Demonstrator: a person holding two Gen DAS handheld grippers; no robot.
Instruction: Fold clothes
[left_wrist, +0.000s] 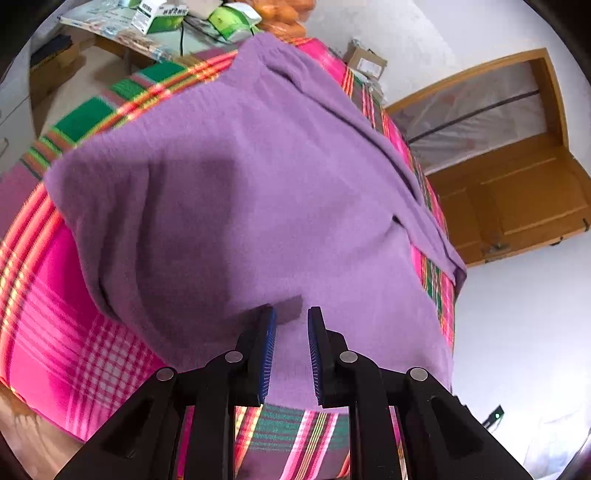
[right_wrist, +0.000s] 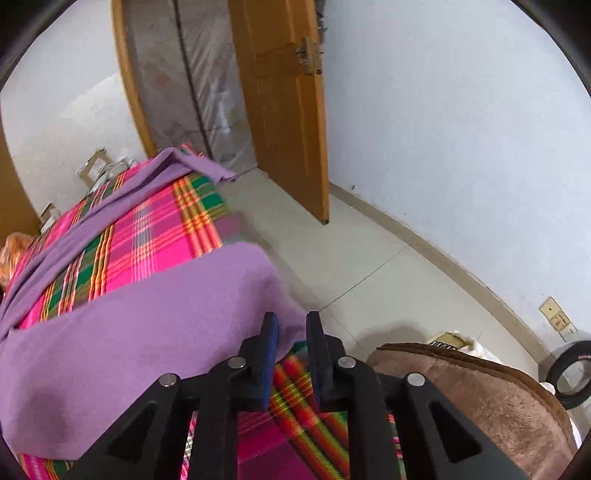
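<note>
A purple knit garment (left_wrist: 236, 192) lies spread on a bed with a pink, green and orange plaid cover (left_wrist: 55, 314). My left gripper (left_wrist: 291, 317) hovers over the garment's near part, open, with nothing between its blue pads (left_wrist: 267, 350). In the right wrist view the same purple garment (right_wrist: 147, 306) has a folded part near me and a long strip (right_wrist: 110, 206) running to the far corner. My right gripper (right_wrist: 291, 325) is open at the garment's right edge, above the plaid cover (right_wrist: 159, 236), holding nothing.
A wooden door (right_wrist: 280, 110) stands open beside a plastic-covered doorway (right_wrist: 192, 81). A brown fluffy blanket (right_wrist: 480, 398) and a black tape roll (right_wrist: 569, 373) sit at the right. Boxes and green packages (left_wrist: 166, 18) crowd a table beyond the bed. Tiled floor (right_wrist: 351, 266) lies right of the bed.
</note>
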